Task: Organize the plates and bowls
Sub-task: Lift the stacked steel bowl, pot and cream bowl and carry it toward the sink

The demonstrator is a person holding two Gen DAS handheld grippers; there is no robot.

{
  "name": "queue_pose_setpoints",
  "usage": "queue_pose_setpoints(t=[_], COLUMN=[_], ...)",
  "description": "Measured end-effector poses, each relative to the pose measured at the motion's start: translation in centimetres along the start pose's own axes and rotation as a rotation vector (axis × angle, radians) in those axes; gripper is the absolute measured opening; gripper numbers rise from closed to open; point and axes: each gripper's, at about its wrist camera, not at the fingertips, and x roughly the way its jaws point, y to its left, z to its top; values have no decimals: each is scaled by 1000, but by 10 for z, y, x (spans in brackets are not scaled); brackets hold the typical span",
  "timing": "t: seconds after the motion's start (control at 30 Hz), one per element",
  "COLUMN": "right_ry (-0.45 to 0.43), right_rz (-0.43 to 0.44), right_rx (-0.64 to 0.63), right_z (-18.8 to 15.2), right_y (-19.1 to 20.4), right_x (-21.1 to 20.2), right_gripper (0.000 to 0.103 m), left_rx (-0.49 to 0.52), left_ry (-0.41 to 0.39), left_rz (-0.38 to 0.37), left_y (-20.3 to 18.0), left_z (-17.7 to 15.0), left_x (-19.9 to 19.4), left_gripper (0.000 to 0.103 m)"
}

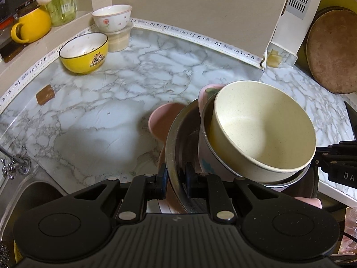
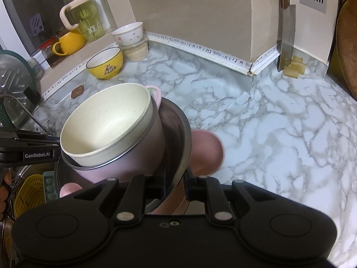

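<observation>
Both grippers carry one stack of dishes above the marble counter. The left gripper is clamped on the near rim of a steel basin, one finger inside and one outside; the right gripper pinches the opposite edge of the same basin in the same way. Inside the basin sits one pink pot with a metal rim, and nested in that is one cream speckled bowl, tilted. Pink dishes show under the basin; how many there are cannot be told. Three more vessels stand at the back corner of the counter: one yellow bowl with a white inside, and one white flowered bowl resting on top of one translucent tub. On the ledge behind them are one yellow mug and one green bottle with a cream handle. One small brown block lies on the counter near the yellow bowl. In the right wrist view one cleaver hangs against the wall, and one round wooden board leans at the far right.
</observation>
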Motion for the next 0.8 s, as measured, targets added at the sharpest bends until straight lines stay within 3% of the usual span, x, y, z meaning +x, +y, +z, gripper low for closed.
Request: queue_pose_setpoints(t=[0.8], right_ry=[18], right_rz=[-49], right_rx=[-17], right_z=[-11], right_y=[5], right_x=[27], right_gripper=[16], left_rx=[32], left_ry=[-14], left_rz=[8], left_y=[5], left_z=[-6], left_x=[24], left_gripper=[15])
